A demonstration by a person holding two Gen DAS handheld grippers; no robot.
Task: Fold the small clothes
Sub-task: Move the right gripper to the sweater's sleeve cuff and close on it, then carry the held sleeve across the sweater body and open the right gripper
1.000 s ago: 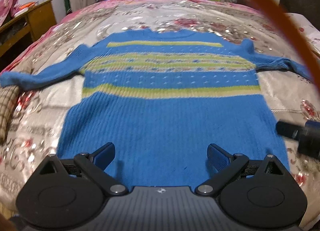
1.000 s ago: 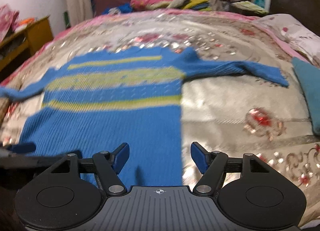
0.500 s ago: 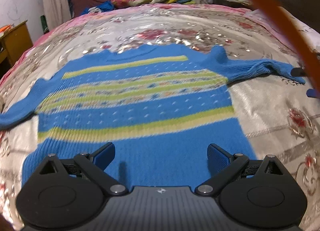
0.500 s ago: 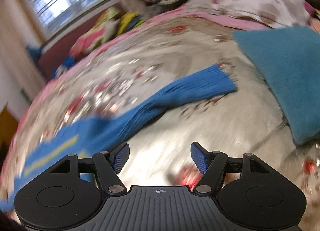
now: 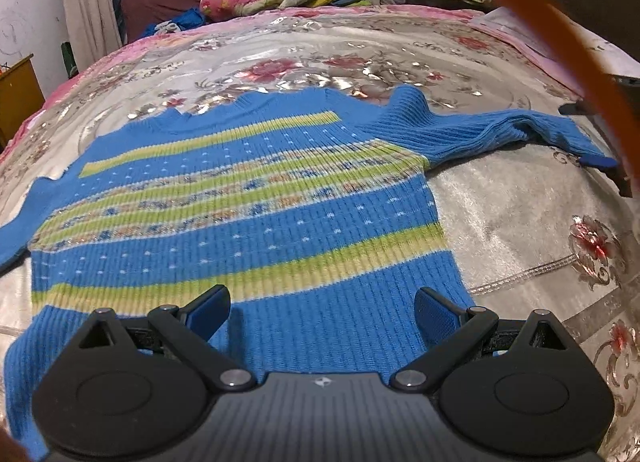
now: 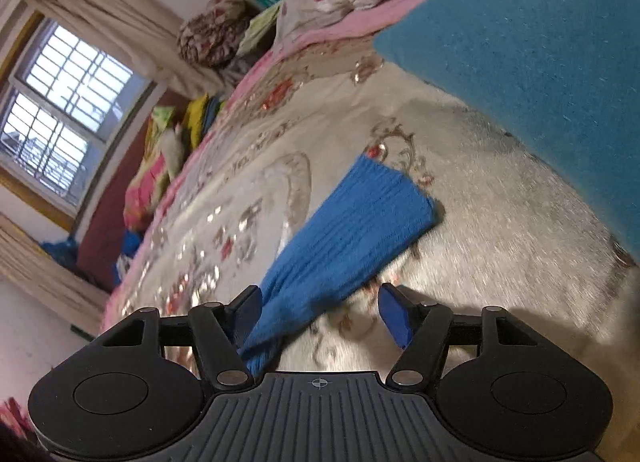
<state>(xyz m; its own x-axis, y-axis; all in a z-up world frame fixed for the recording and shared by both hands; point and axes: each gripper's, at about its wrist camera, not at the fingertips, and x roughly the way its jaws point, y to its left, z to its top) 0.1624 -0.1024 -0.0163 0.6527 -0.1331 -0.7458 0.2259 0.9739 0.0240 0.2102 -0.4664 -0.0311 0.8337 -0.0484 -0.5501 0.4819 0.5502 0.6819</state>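
No readable writing anywhere; left gripper (image 5: 322, 308) hangs wide open over the sweater (image 5: 240, 222), right gripper (image 6: 320, 312) spread, empty, straddling its sleeve (image 6: 352, 222).

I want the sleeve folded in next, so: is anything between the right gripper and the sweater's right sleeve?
Nothing visible is in the way. The right gripper is open, and the blue sleeve already runs up between its fingers, lying flat on the bedspread. The teal cushion sits off to the side, apart from the cuff.

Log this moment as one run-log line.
stage: sleeve fold approach | left gripper: open over sweater hem | right gripper: open, straddling sleeve, not gripped | sweater flat on bedspread
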